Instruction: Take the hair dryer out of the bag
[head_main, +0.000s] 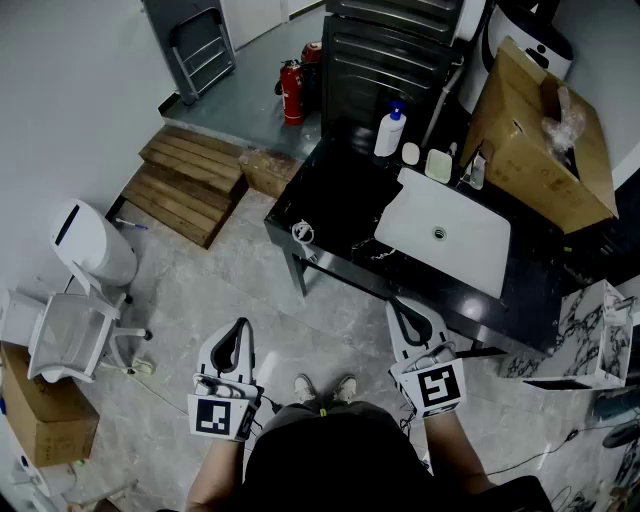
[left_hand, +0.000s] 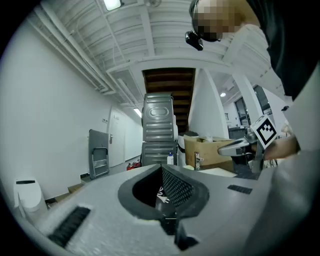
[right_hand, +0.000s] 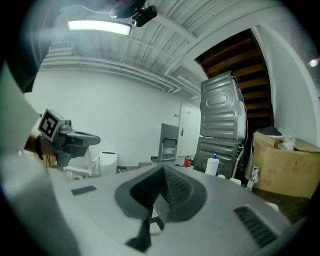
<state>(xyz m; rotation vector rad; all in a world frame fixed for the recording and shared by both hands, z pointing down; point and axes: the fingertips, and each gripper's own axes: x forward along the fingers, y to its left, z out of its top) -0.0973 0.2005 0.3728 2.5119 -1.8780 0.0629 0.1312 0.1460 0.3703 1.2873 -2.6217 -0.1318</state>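
Note:
No bag and no hair dryer can be made out in any view. In the head view my left gripper (head_main: 238, 326) and right gripper (head_main: 398, 306) are held side by side at waist height, both pointing forward, over the grey floor in front of a black table (head_main: 335, 205). Both are shut with nothing between the jaws. The left gripper view shows its own closed jaws (left_hand: 161, 169) and the right gripper (left_hand: 249, 145) off to the right. The right gripper view shows its closed jaws (right_hand: 163, 170) and the left gripper (right_hand: 70, 138) at the left.
The table carries a white basin (head_main: 445, 235), a pump bottle (head_main: 390, 130), a small coiled white cable (head_main: 303, 232) and a large cardboard box (head_main: 530, 140). Wooden steps (head_main: 190, 180), a red fire extinguisher (head_main: 291, 92), a white chair (head_main: 75, 335) and a marble-patterned box (head_main: 590, 335) stand around.

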